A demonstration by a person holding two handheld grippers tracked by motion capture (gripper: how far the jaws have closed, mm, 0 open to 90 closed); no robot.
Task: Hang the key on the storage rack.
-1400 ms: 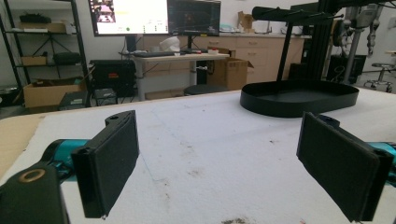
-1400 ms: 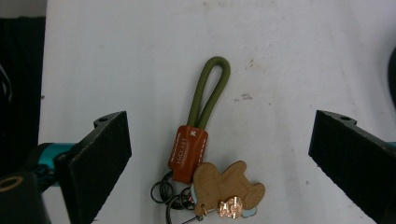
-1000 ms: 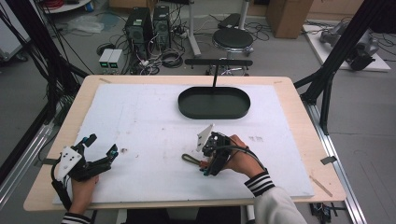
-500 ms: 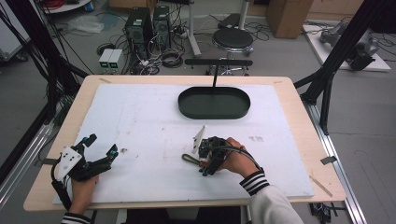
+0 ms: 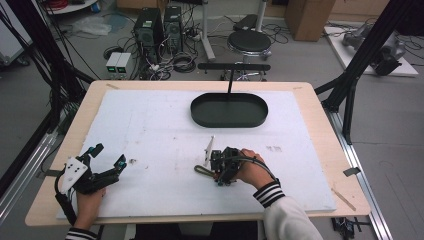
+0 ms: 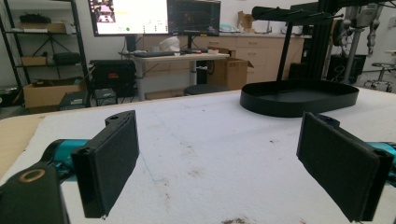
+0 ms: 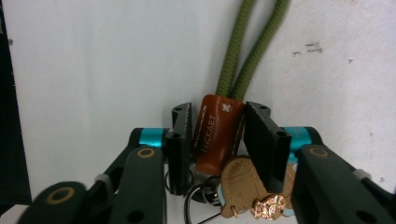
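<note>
A keychain lies on the white mat: a brown leather tab (image 7: 217, 133) on an olive green cord loop (image 7: 243, 51), with a tan tag (image 7: 240, 184) and a gold charm (image 7: 266, 205). My right gripper (image 7: 217, 116) is shut on the brown tab, one pad against each side. From above, the right gripper (image 5: 220, 167) sits front centre, with the green cord (image 5: 202, 171) sticking out to its left. My left gripper (image 5: 109, 154) rests at the front left, jaws wide open and nothing between them; its pads (image 6: 109, 163) frame bare mat.
A black oval tray (image 5: 230, 125) stands at the back centre of the mat, also ahead and to the right in the left gripper view (image 6: 280, 109). The mat (image 5: 150, 130) has scuff marks. A black stand and stool are behind the table.
My right gripper has shifted a little to the left and toward the front edge, still holding the keychain. The left gripper has stayed put.
</note>
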